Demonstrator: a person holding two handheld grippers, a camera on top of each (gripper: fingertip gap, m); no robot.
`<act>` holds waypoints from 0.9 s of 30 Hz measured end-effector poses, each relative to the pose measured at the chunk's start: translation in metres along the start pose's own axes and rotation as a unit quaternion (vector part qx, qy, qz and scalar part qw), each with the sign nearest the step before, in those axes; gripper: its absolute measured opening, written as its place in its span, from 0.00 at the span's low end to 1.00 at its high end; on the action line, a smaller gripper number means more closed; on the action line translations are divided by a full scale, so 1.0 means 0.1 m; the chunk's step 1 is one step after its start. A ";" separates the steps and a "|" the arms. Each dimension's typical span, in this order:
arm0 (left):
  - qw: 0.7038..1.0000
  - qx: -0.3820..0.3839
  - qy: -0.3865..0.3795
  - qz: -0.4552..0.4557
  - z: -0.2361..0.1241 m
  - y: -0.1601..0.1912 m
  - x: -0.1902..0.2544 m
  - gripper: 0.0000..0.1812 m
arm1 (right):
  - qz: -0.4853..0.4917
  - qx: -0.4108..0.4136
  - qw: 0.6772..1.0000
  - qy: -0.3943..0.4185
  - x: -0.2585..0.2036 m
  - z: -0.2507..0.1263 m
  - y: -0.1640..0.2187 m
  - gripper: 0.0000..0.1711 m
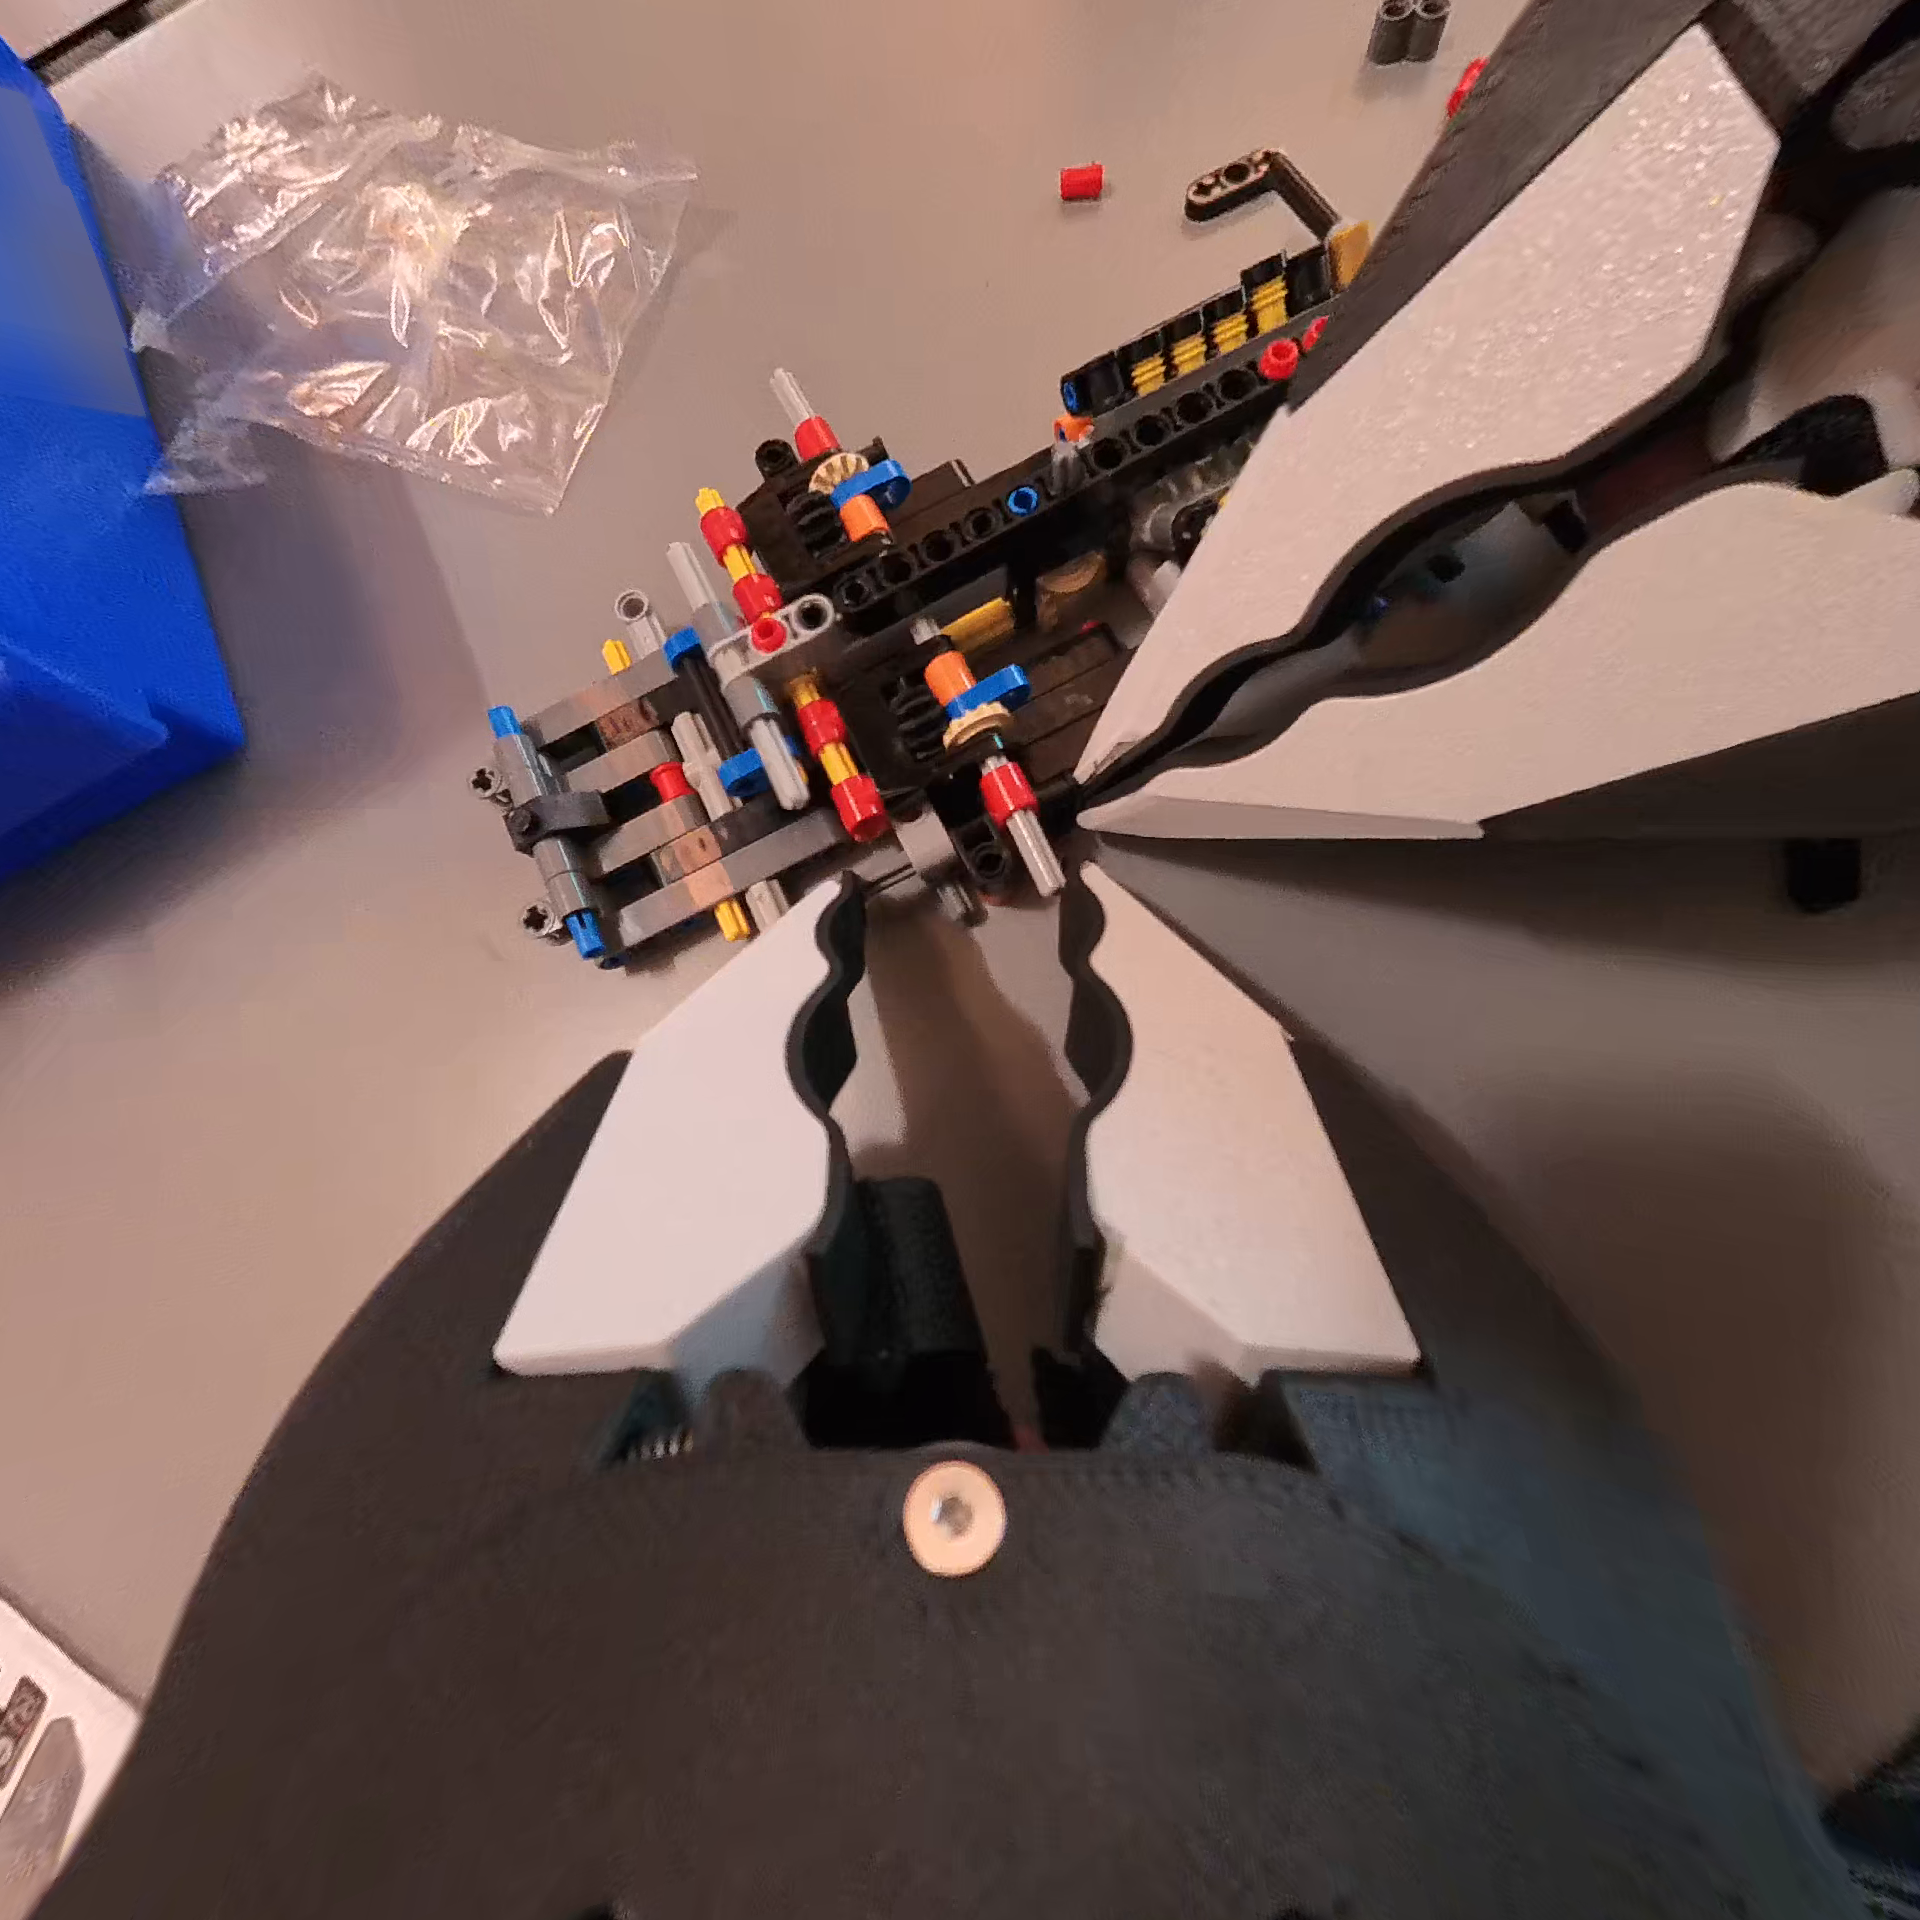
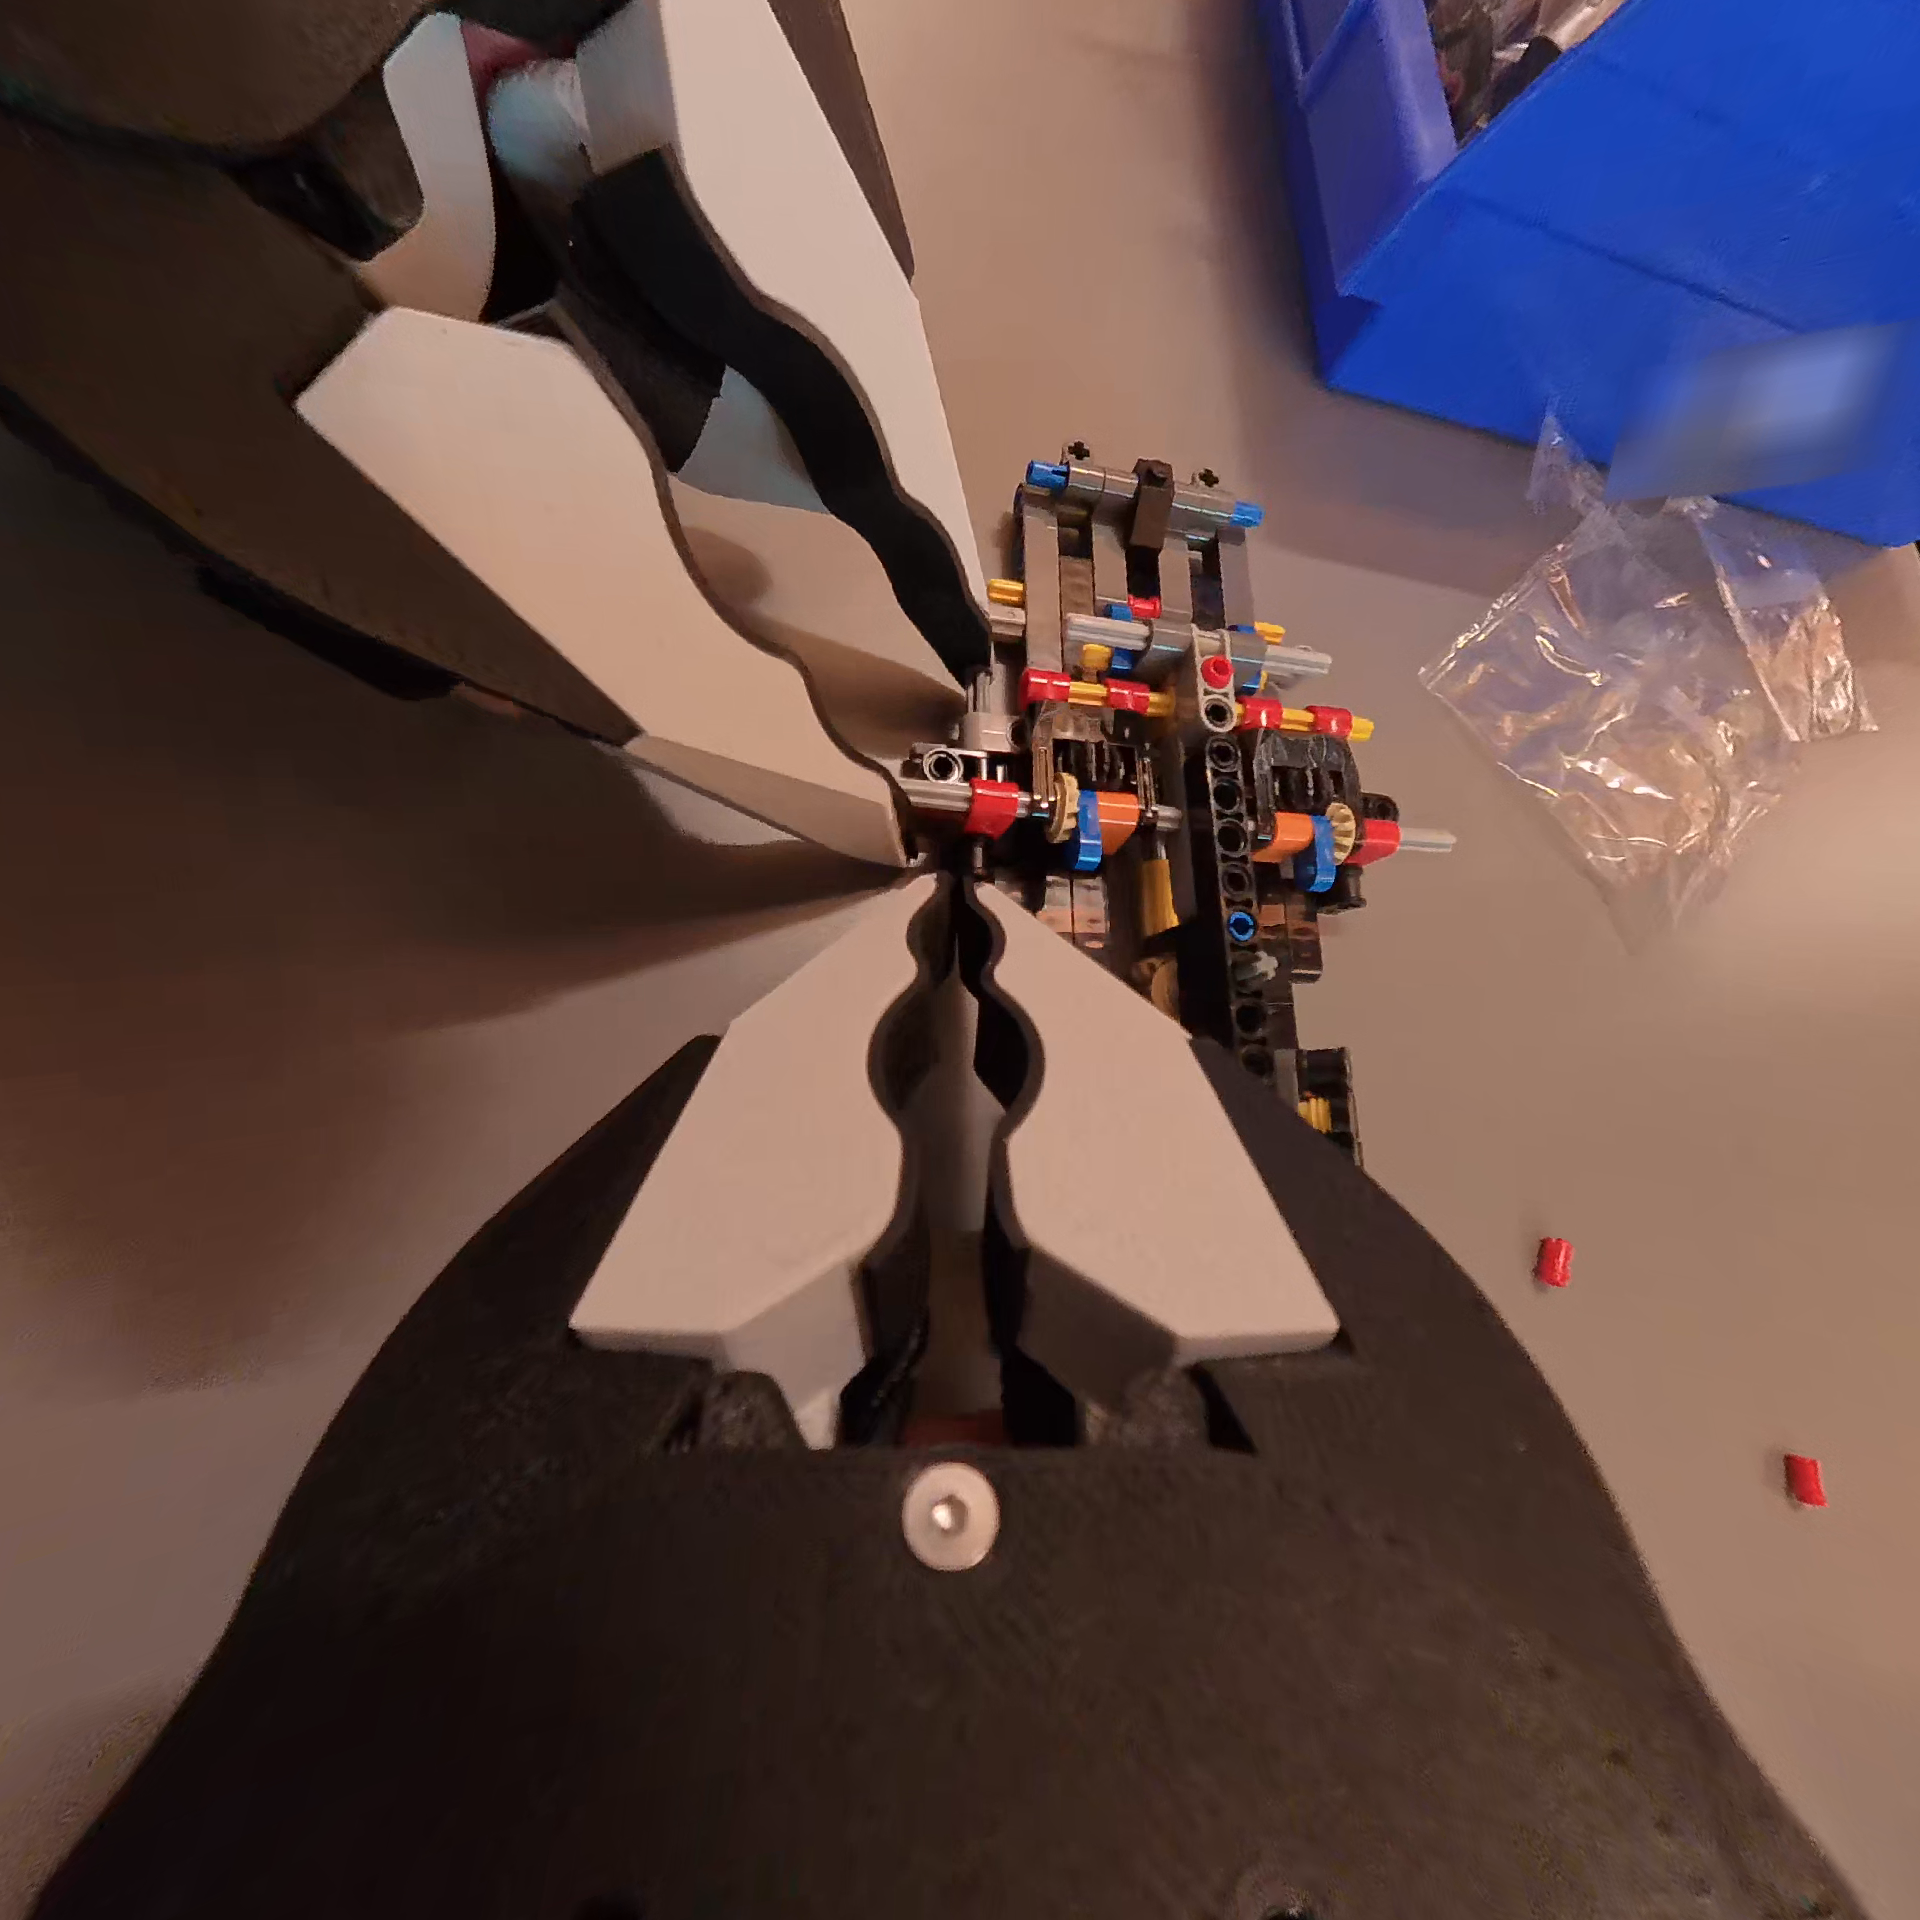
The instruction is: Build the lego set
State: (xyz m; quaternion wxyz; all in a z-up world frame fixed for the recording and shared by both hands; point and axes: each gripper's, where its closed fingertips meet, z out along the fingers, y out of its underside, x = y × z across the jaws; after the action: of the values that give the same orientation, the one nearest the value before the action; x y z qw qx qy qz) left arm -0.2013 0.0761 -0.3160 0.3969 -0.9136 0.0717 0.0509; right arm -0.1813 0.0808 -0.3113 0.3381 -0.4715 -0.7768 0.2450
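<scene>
The left gripper [image 1: 961, 894] stands released, its wavy black-lined jaws spread apart, with the tips at the near edge of the lego assembly [image 1: 831, 665], which lies flat on the grey table [image 1: 312, 1143]. A grey axle [image 1: 1029, 831] with a red bushing pokes out of that edge between the tips. The right gripper [image 2: 961, 894] has its jaws drawn almost together, only a thin wavy gap between the pads; whether it pinches a small part at the tips I cannot tell. Its tips sit at the same corner of the assembly, touching or nearly touching the left gripper's tips, so the two crowd each other there.

Beyond the assembly's far side the table lies open up to a crumpled clear plastic bag [image 1: 416, 281], and a blue bin [image 1: 83, 520] stands just past it, at the table's edge. Loose pieces lie well apart from the build: a red bushing [image 1: 1081, 182], a black bent liftarm [image 1: 1257, 187], a dark grey connector [image 1: 1408, 26], and two red bushings [image 2: 1553, 1260] on the right gripper's outer side. A printed sheet [image 1: 42, 1745] shows at the near corner.
</scene>
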 end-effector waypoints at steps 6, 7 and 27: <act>1.000 0.001 -0.003 0.027 0.01 0.00 -0.01 0.20 | 0.005 0.000 1.000 0.000 0.01 0.01 0.00 0.00; 1.000 0.002 -0.002 0.027 0.01 0.00 -0.01 0.20 | 0.004 0.000 1.000 0.000 0.01 0.01 -0.01 0.00; 0.999 0.009 0.020 0.035 0.00 -0.01 0.00 0.16 | -0.011 -0.015 1.000 0.006 0.07 0.01 -0.04 0.02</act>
State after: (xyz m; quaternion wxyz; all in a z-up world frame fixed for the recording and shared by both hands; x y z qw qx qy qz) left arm -0.2010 0.0769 -0.3159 0.4015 -0.9078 0.1123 0.0464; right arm -0.1864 0.0852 -0.3070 0.3381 -0.4694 -0.7834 0.2271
